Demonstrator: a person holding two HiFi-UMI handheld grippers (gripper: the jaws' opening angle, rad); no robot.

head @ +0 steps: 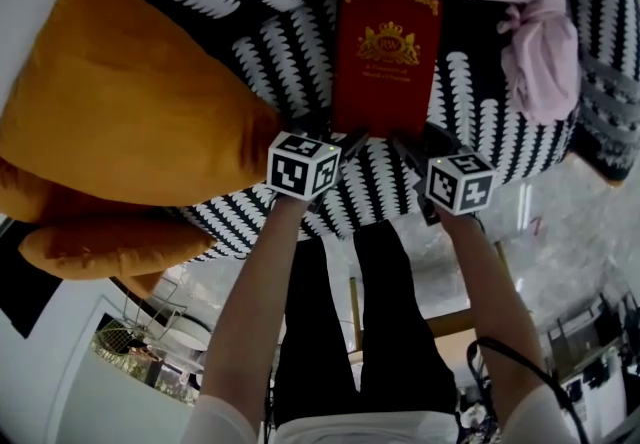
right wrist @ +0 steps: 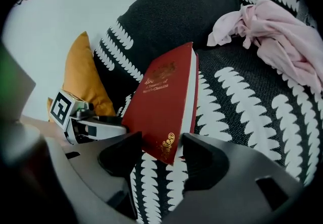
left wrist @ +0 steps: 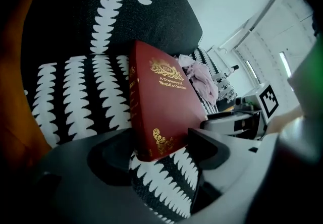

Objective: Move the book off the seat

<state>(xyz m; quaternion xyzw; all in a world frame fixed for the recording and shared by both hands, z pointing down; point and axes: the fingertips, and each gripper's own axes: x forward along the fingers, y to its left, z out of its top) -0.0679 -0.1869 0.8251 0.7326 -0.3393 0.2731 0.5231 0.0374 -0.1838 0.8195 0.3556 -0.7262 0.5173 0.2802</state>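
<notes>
A red book (head: 385, 57) with gold print lies flat on the black-and-white patterned seat (head: 290, 47), its near edge towards me. My left gripper (head: 330, 134) is at the book's near left corner. In the left gripper view that corner of the book (left wrist: 161, 102) sits between the wide-apart jaws of the left gripper (left wrist: 159, 150), with no firm squeeze showing. My right gripper (head: 425, 144) is at the near right corner. The right gripper view shows that corner of the book (right wrist: 166, 97) between the spread jaws of the right gripper (right wrist: 159, 152).
Large orange pillows (head: 120, 102) lie on the seat to the left of the book. A crumpled pink cloth (head: 540, 32) lies to the right. The seat's front edge runs just below the grippers, with light floor (head: 560, 252) beyond it.
</notes>
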